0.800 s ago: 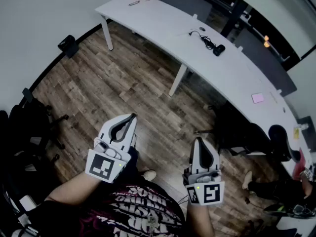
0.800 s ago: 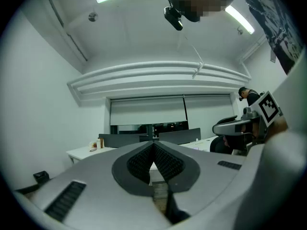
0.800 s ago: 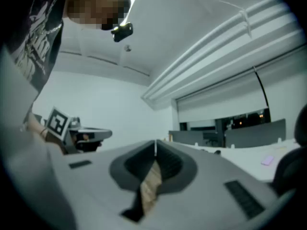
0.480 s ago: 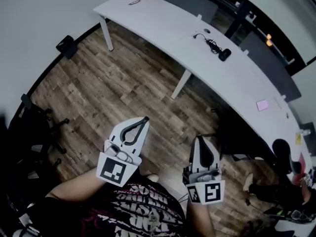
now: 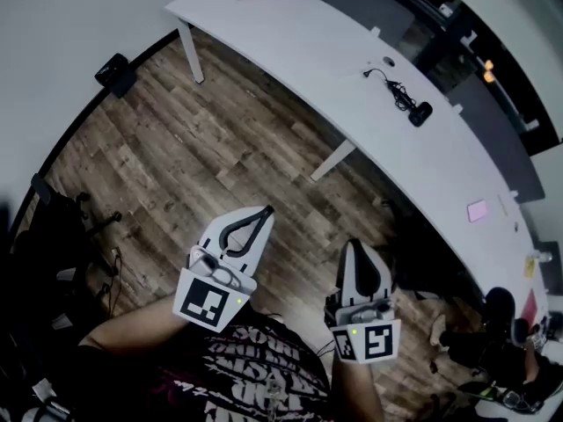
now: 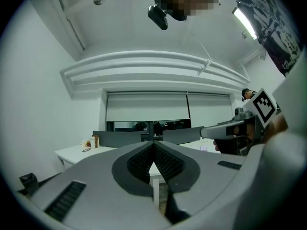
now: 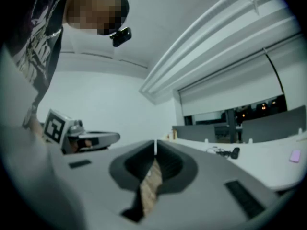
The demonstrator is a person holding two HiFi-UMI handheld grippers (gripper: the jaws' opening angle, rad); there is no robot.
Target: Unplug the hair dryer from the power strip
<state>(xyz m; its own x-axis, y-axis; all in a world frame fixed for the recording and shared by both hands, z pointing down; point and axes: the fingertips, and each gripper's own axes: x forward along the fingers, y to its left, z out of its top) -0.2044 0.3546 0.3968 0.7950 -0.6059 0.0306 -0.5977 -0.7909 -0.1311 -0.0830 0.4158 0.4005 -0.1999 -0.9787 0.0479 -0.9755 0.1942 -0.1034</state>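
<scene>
head view with the 2 gripper views: task not yet begun.

the left gripper [image 5: 263,212] and the right gripper [image 5: 356,247] are held level in front of the person's body. they sit side by side but apart, over the wooden floor [image 5: 202,148], and well away from the long white desk [image 5: 299,42].

- **left gripper view:** the 2 jaws meet at their tips, ribbed pads pressed together, with nothing between them.
- **right gripper view:** the jaws are likewise closed tip to tip and empty, and only floor shows through the slot behind the pads.
- neither gripper touches anything.

the task's thing, judged to be the hair dryer [image 5: 420,112], is a small dark object lying on the desk top, far from both grippers. it is too small in every view for its shape to be certain. a thin dark cord [image 5: 394,86] trails from it across the desk. no power strip can be made out, so where the plug sits cannot be told. a pink note [image 5: 478,210] lies further along the same desk.

progress, as a judgement: 0 of the steps is done, and the dryer appears untouched. what is left is to approach the desk, follow the cord to the power strip, open 1 gripper and close it on the plug, steady the strip with the other if it lifts, and pull the plug free.
</scene>
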